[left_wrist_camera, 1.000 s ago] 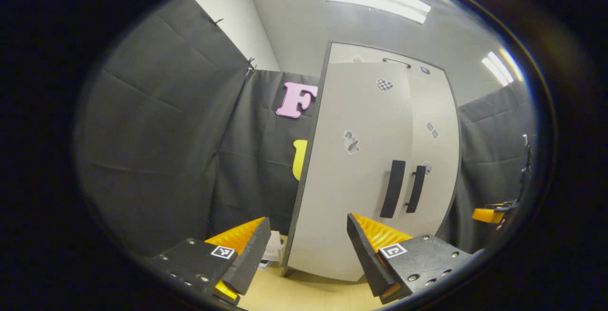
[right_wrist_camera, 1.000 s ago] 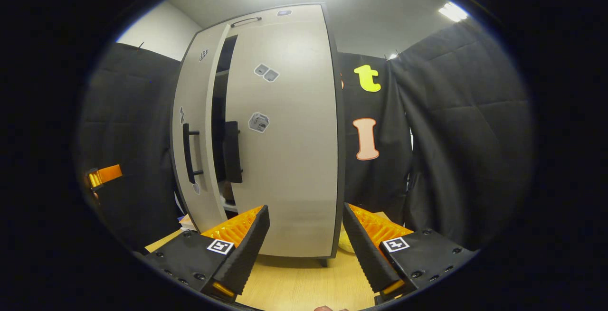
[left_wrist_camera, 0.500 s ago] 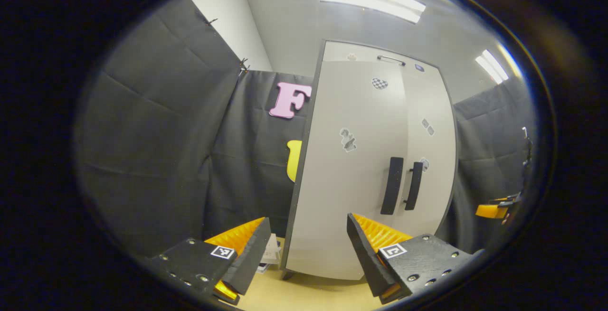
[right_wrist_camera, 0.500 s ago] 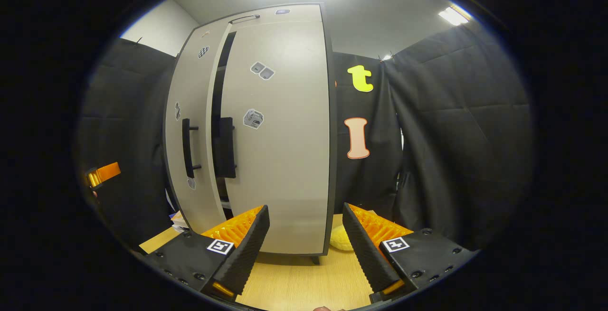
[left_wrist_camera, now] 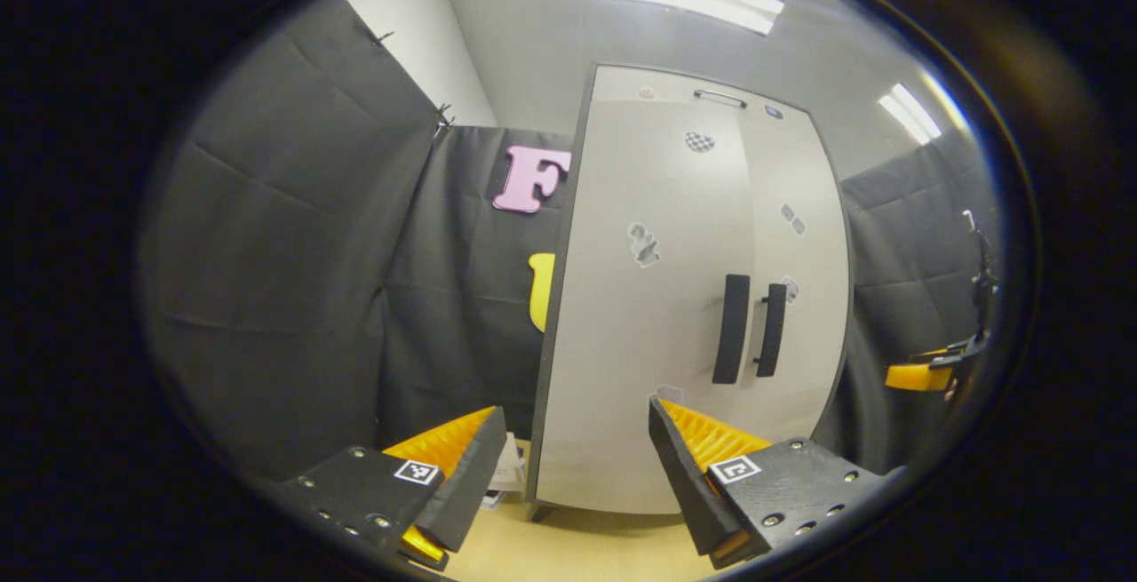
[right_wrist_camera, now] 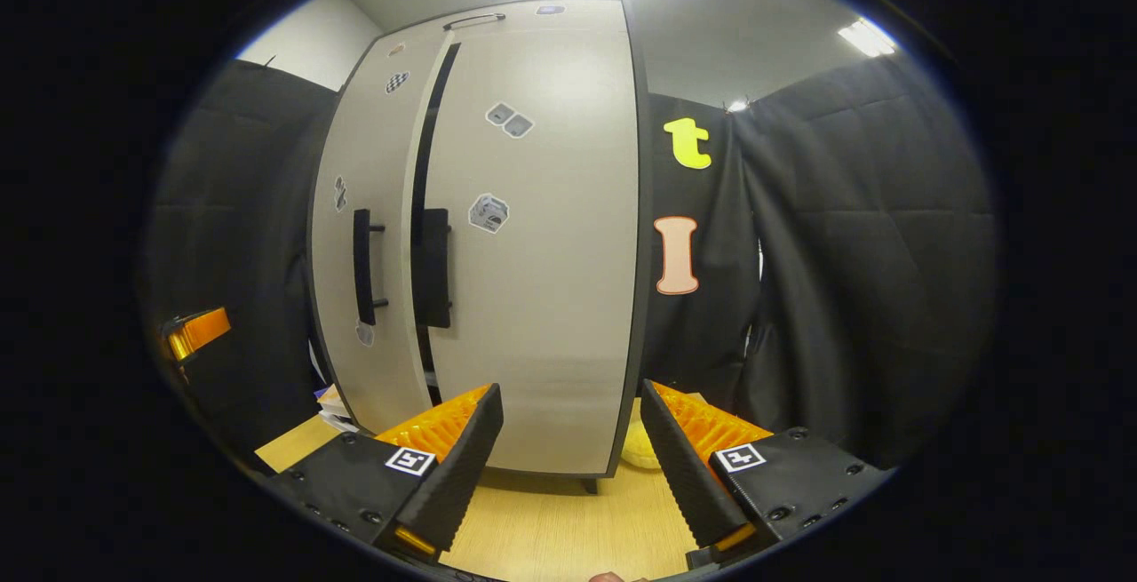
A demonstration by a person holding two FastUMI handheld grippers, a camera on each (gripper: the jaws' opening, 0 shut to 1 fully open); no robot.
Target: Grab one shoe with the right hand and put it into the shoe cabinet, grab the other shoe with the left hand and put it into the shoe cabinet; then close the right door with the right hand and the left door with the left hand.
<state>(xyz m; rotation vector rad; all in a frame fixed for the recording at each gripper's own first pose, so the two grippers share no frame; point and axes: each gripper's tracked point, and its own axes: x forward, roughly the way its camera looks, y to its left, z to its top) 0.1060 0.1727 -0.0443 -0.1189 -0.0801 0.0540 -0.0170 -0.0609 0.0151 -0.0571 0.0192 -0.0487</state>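
Both grippers gape wide, gripping nothing. Left gripper [left_wrist_camera: 576, 466] sits low in the left gripper view, fingers spread in front of the shoe cabinet [left_wrist_camera: 684, 298], which stands upright on the pale wooden floor [left_wrist_camera: 577, 546]. Right gripper [right_wrist_camera: 568, 462] likewise sits low in the right gripper view, well apart from the cabinet front. Left door [right_wrist_camera: 360, 235] looks almost flush; right door [right_wrist_camera: 542, 244] stands slightly ajar, a narrow dark slit [right_wrist_camera: 431, 164] showing between the two. Black vertical handles, left handle [right_wrist_camera: 362, 267] and right handle [right_wrist_camera: 435, 267], sit just beside each other either side of the slit. Small stickers [right_wrist_camera: 488, 212] dot both doors. Shoes: cannot tell from here, hidden behind the doors. Papers [right_wrist_camera: 330, 404] lie on the floor near the cabinet's left foot. Something pale yellow [right_wrist_camera: 635, 450] rests at the cabinet's right foot. Far left in the right gripper view, the other gripper's edge [right_wrist_camera: 197, 331] shows.
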